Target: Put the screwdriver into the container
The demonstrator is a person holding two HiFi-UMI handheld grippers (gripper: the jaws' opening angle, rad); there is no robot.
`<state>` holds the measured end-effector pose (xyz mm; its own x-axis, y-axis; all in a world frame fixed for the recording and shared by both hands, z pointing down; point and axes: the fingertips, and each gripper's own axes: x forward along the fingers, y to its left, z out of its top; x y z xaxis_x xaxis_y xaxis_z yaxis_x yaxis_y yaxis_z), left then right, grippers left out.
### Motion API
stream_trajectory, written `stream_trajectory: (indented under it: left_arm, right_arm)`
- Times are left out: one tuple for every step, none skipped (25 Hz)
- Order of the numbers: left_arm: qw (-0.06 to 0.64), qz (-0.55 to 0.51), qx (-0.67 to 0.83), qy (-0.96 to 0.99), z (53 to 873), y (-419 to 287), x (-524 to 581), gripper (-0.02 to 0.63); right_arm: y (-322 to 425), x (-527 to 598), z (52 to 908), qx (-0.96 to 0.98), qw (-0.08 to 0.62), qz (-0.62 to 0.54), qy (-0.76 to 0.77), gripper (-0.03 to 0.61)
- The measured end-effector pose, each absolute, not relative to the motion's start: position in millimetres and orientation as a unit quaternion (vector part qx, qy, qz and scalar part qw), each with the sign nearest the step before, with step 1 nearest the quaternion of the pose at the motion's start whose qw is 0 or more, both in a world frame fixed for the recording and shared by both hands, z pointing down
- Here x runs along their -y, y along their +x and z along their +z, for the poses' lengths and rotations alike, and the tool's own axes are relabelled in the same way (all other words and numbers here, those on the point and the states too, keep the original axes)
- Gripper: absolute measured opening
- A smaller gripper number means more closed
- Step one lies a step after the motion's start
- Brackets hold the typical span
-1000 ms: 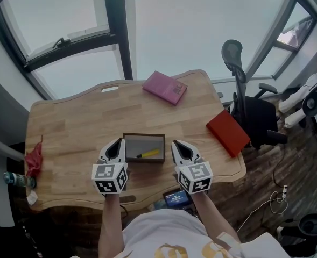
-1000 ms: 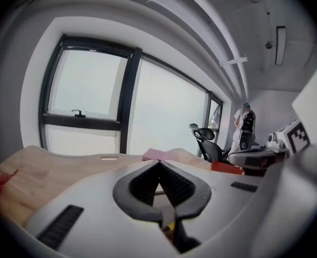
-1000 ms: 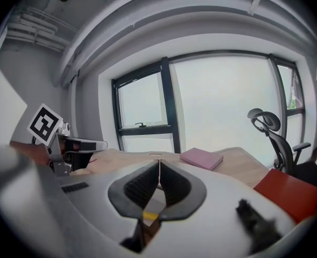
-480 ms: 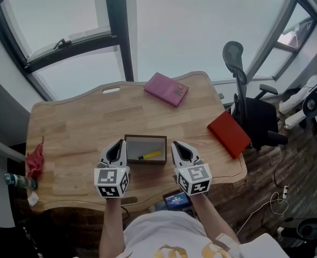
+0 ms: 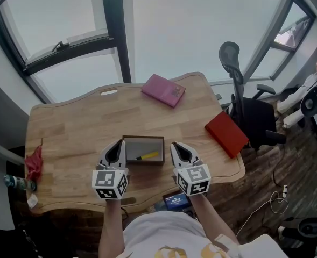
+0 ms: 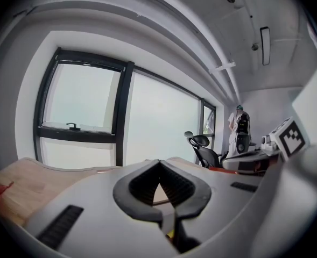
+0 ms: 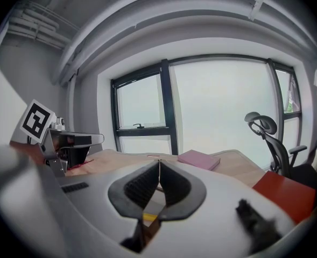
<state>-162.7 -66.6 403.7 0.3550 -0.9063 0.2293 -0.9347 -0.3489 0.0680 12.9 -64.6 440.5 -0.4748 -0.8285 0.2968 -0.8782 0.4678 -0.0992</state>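
Your job looks done: the screwdriver [image 5: 147, 156] lies inside the container [image 5: 143, 138], and your left gripper [image 5: 115, 144] and right gripper [image 5: 178, 145], just beside the container on either side, have jaws pressed together on nothing, leaving no step undone.

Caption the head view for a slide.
Screwdriver lies in container, flanked by shut left gripper and shut right gripper.
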Motion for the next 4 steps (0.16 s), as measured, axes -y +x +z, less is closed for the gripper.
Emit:
stream_trajectory:
  left_arm:
    - [0.093, 0.079, 0.562, 0.818, 404.8, -161.0, 65.5, 0.014]
    - [0.092, 0.082, 0.562, 0.818, 406.0, -159.5, 64.3, 0.012]
    - [0.091, 0.086, 0.561, 0.818, 407.1, -158.2, 63.1, 0.012]
    - [0.09, 0.089, 0.561, 0.818, 408.3, -156.8, 62.0, 0.014]
  right_arm:
    - [14.4, 63.5, 440.6, 0.85, 0.103, 0.12, 0.503, 0.032]
    - [16.0, 62.4, 440.7, 0.849, 0.103, 0.12, 0.504, 0.032]
    - [17.6, 61.3, 440.8, 0.849, 0.102, 0.12, 0.505, 0.032]
    - [19.1, 60.3, 440.9, 0.848, 0.101, 0.12, 0.505, 0.032]
